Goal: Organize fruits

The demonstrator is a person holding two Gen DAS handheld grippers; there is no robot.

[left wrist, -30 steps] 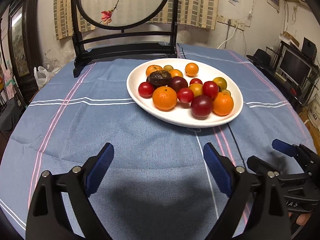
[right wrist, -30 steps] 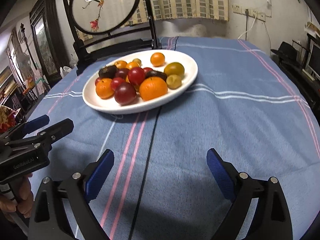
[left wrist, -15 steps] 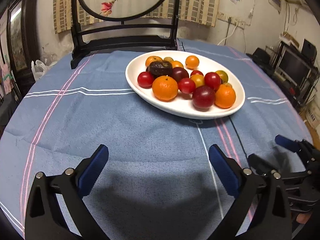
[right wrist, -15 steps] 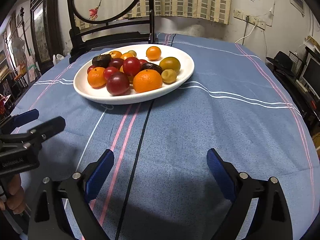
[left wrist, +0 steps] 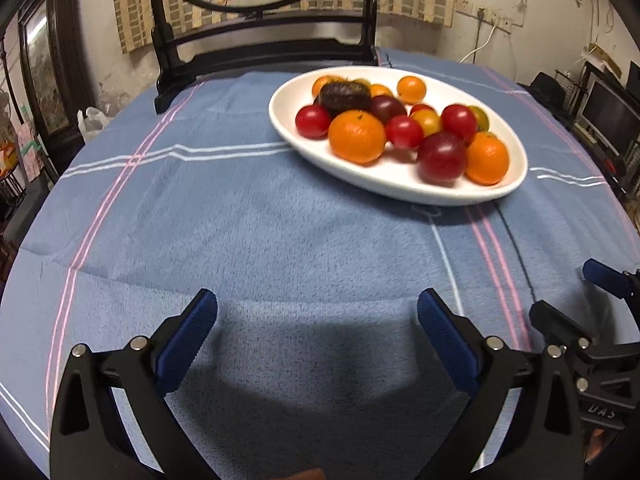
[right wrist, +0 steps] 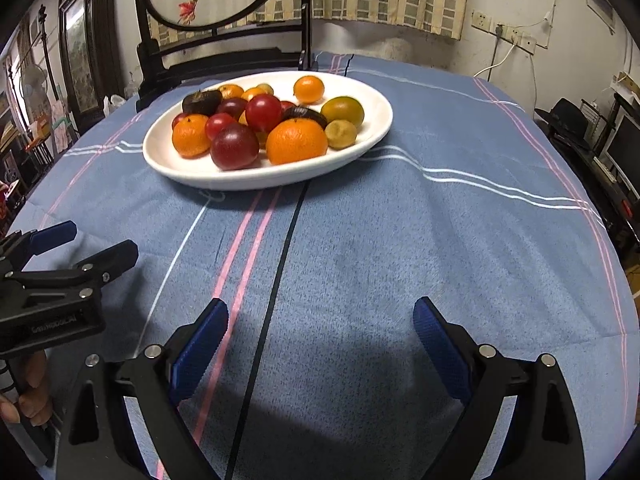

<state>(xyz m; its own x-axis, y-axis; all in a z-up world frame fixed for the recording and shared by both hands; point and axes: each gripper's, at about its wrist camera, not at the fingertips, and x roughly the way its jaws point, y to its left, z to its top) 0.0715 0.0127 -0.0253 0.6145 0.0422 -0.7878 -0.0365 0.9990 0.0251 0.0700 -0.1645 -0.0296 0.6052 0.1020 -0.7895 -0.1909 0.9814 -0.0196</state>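
Note:
A white oval plate (left wrist: 400,188) holds several fruits: oranges (left wrist: 357,135), red tomatoes (left wrist: 313,121), dark plums (left wrist: 442,157) and a dark brown fruit (left wrist: 345,96). The plate also shows in the right wrist view (right wrist: 256,174), with an orange (right wrist: 297,141) and a plum (right wrist: 234,145) at its near side. My left gripper (left wrist: 317,316) is open and empty, above the cloth short of the plate. My right gripper (right wrist: 320,322) is open and empty, also short of the plate. Each gripper shows in the other's view: the right one (left wrist: 592,296), the left one (right wrist: 80,246).
The round table wears a blue cloth (left wrist: 248,216) with pink and white stripes. A dark wooden stand with a round painted screen (left wrist: 256,52) rises at the table's far edge. A desk with monitors (left wrist: 608,112) stands on the right.
Both grippers have moved forward toward the plate, which looks larger and nearer now. The left view has shifted left, so the plate sits further right. Both grippers stay open.

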